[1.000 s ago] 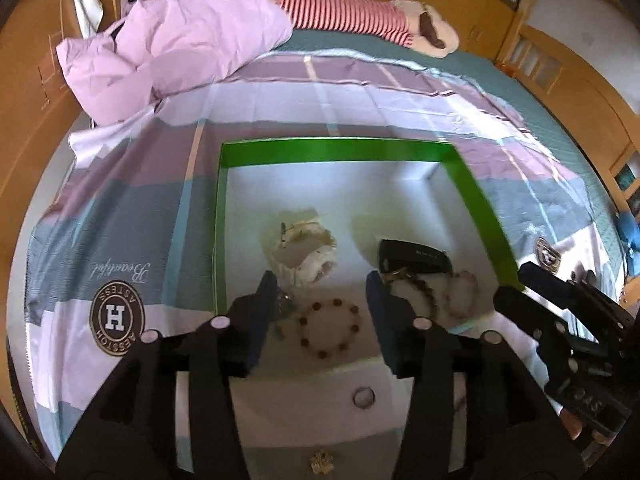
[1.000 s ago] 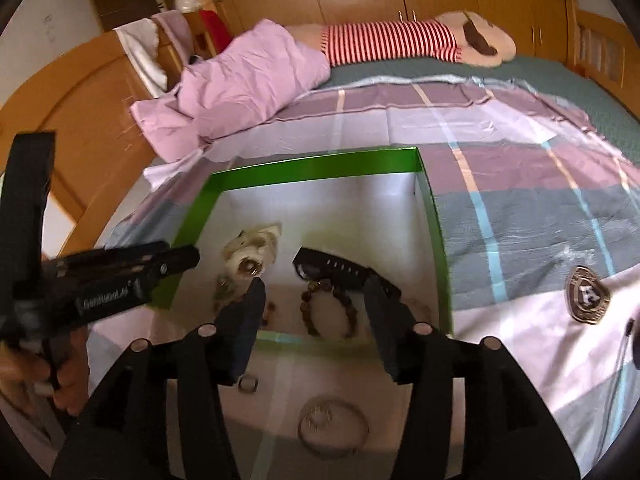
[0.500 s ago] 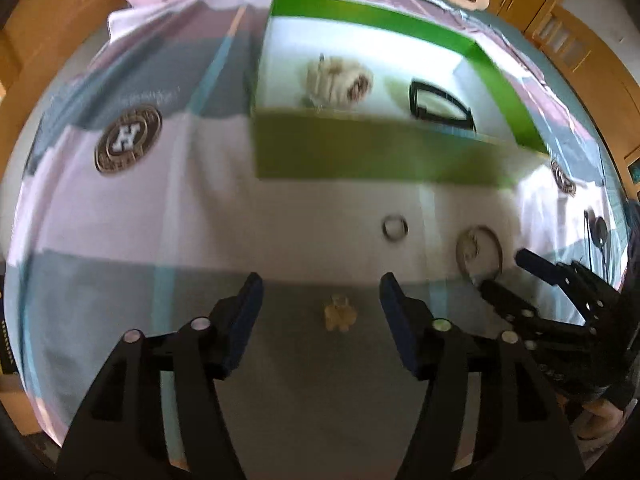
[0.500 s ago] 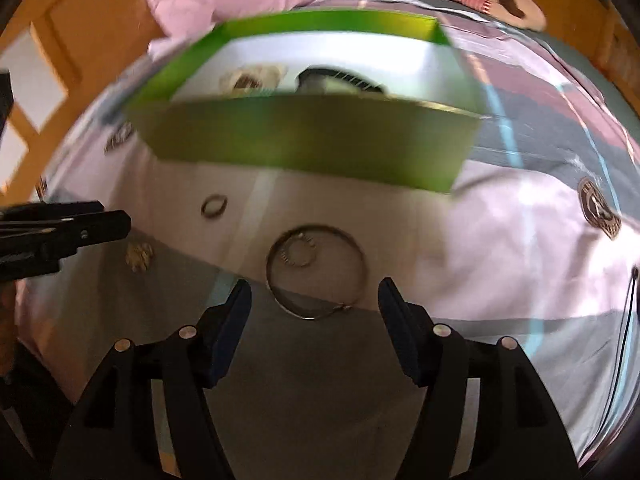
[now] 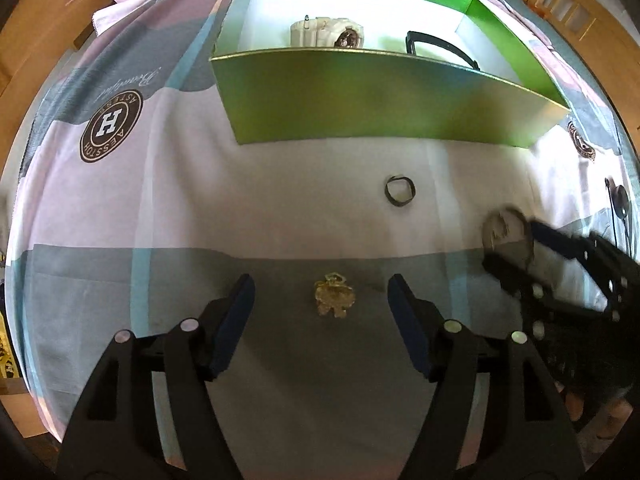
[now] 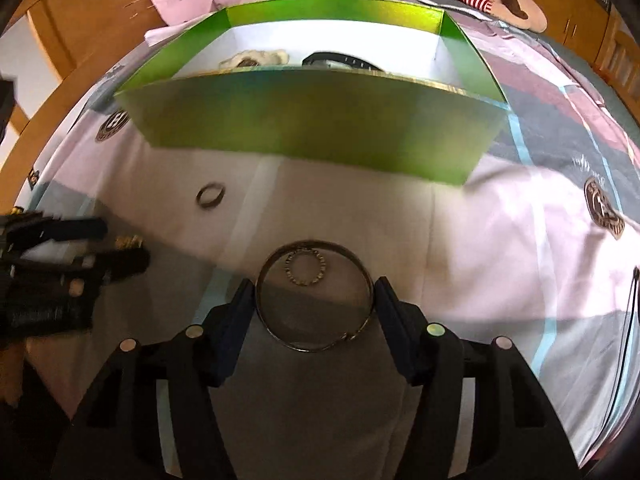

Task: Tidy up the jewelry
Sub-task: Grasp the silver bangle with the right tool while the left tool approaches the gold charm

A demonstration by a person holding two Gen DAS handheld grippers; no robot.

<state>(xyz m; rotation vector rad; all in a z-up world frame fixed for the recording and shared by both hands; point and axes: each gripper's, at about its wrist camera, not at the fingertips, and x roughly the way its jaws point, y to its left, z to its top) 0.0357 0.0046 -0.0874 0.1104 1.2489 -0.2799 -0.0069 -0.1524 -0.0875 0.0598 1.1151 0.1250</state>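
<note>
Left wrist view: left gripper (image 5: 320,304) has dropped low over the bedsheet (image 5: 280,208) and its jaws have just been opening. They now stand wide with the gold brooch (image 5: 334,300) lying on the grey stripe between them, clear of both pads. Nothing held yet. Small ring (image 5: 400,191) lies further out on the white band, between the brooch and the green box (image 5: 380,100). Inside the box a white watch (image 5: 326,34) and a black watch (image 5: 440,49) show over the near wall. Right gripper (image 5: 516,246) comes in from the right edge, at the bangle (image 5: 505,236).

Right wrist view: right gripper (image 6: 315,298) brackets the bangle (image 6: 315,296), and its jaws have just been closing. Both pads sit at the bangle's rim; I can't tell whether they actually press it. A small beaded ring (image 6: 305,269) lies inside the bangle. The plain ring (image 6: 210,196) is off to the left, and the left gripper (image 6: 120,240) sits at the left edge, around the brooch.

Versus a second ago: both cameras then looked down into the box from above; now they sit low, in front of its near wall, each lined up on a loose piece.

My read: two pickups staged at once. Next is to close, lift, and carry over the wall into the box. The plain ring is left untouched.
</note>
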